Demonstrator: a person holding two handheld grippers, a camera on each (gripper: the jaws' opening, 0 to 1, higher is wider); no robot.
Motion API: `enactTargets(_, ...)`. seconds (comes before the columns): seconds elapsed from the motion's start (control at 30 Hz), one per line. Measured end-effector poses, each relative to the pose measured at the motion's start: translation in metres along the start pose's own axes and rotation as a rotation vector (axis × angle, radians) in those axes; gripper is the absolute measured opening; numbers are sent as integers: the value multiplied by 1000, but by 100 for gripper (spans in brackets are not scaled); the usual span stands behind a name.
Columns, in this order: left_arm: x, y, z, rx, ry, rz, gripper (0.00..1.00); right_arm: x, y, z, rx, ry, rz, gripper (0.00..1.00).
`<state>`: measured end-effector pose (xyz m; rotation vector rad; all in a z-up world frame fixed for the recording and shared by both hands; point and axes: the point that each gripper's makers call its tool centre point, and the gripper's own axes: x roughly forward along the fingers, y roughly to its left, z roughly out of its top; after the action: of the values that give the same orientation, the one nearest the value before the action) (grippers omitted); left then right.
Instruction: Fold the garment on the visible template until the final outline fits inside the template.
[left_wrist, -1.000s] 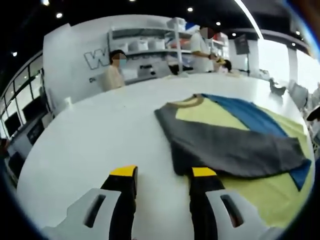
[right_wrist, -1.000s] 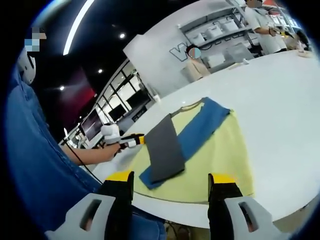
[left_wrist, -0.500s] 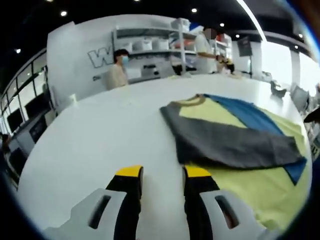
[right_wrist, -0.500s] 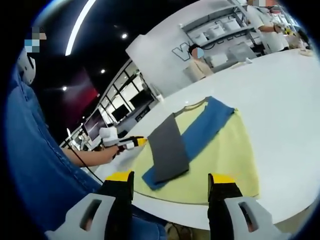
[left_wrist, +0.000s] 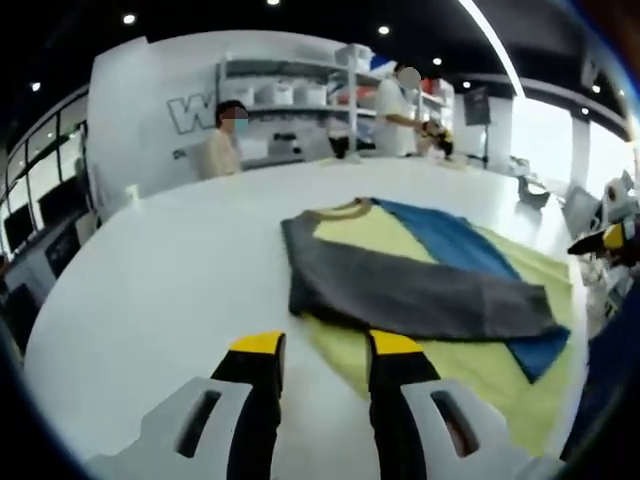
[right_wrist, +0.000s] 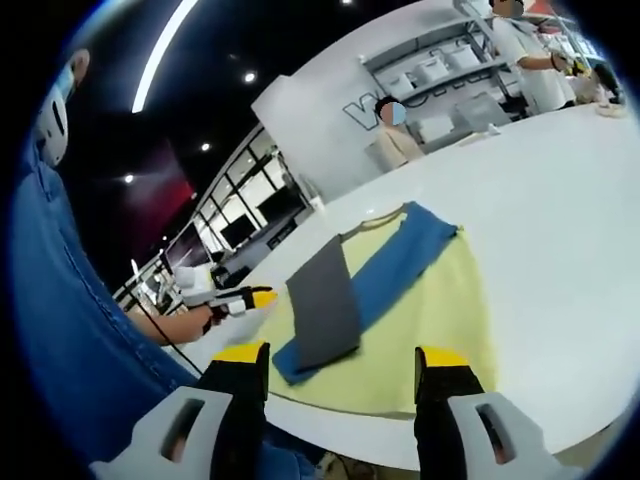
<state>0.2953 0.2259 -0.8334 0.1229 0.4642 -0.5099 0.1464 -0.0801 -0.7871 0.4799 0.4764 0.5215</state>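
Although the white surface (left_wrist: 150, 290) takes up most of both views, the thing to follow is the shirt (left_wrist: 430, 360) lying flat on it: a yellow body with a tan collar, a grey sleeve (left_wrist: 400, 292) folded diagonally across the chest, and a blue sleeve (left_wrist: 450, 250) running beneath it toward the hem. No separate template outline can be made out on the surface. Behind it stand a white wall with lettering, shelves (left_wrist: 290, 95) and two people.

In the right gripper view the shirt (right_wrist: 440, 320) lies near the close edge of the surface (right_wrist: 560, 230), with the grey sleeve (right_wrist: 325, 305) over the blue sleeve (right_wrist: 400, 265).

Left gripper (left_wrist: 325, 345): the fingers stand a narrow gap apart with nothing between them, low over the shirt's near edge; they were wider a second ago and have kept the narrow gap for the last half second. The shirt has slid leftward in this view, which is the camera swinging, not the cloth moving. The same gripper (right_wrist: 240, 298) shows at the shirt's far side in the right gripper view, a hand (right_wrist: 185, 322) behind it.

Right gripper (right_wrist: 340, 352): the fingers are spread wide and empty, held off the surface edge, unchanged over the last second. Its yellow tip (left_wrist: 610, 238) enters the left gripper view at the right.

Judged from this, both sleeves are in, the body remains unfolded, and the left gripper appears to be lining up on the near edge for the next fold.
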Motion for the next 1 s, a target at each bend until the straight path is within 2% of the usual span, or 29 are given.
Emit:
enactTargets(0.1, -12, -10, -6, -16, 11, -12, 30, -1, -5, 2, 29, -7, 17, 60)
enactTargets(0.37, -48, -30, -22, -62, 54, -16, 34, -7, -26, 1, 8, 25, 22, 58)
enactTargets(0.57, -64, -50, -27, -90, 73, -34, 40, -12, -35, 5, 21, 16, 37, 59)
enactTargets(0.63, -68, -56, -30, -121, 88, -40, 43, -14, -40, 6, 21, 18, 33, 59)
enactTargets(0.73, -74, -67, -29, -126, 91, -47, 42, -15, -44, 7, 17, 21, 33, 58)
enactTargets(0.93, -82, -72, -36, -153, 106, -51, 42, -20, -51, 6, 23, 34, 34, 58)
enactTargets(1.0, -87, -73, -37, -187, 107, -50, 41, -22, -52, 4, 24, 41, 37, 58)
